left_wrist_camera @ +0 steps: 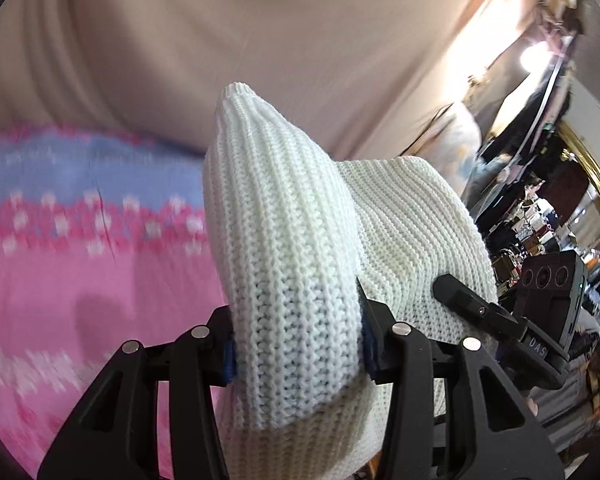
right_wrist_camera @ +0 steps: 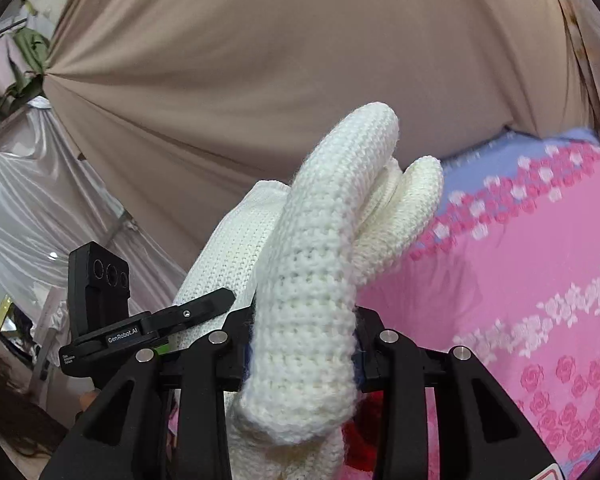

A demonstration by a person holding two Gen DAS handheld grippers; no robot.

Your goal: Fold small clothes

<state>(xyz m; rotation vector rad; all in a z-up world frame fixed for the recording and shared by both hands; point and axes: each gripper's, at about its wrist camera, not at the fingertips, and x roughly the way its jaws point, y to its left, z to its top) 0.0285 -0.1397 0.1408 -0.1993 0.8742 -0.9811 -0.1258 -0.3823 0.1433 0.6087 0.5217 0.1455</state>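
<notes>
A: Item one, left side: left gripper (left_wrist_camera: 296, 344), clamped on a bunched fold of the white knit garment (left_wrist_camera: 284, 240). The knit stands up between the fingers and drapes off to the right.

B: Beneath it?

A: Pink and blue floral sheet (left_wrist_camera: 60, 280), blurred in the left wrist view; beige draped cloth (left_wrist_camera: 260, 40) behind. The garment looks lifted clear of the sheet, though its lower part is hidden.

B: Item two, right side?

A: Right gripper (right_wrist_camera: 304, 356), likewise clenched on the same white knit garment (right_wrist_camera: 320, 280), a thick rolled edge rising between its fingers. The other gripper's camera block (right_wrist_camera: 100, 284) sits just beside it to the left, so the two holds are near each other.

B: Progress?

A: Judged early to mid. Garment held up in both grippers, bunched, no flat crease visible. Remaining: lay it on the sheet (right_wrist_camera: 520, 280), square it, make the folds. No finished folded pieces show in either view.
</notes>
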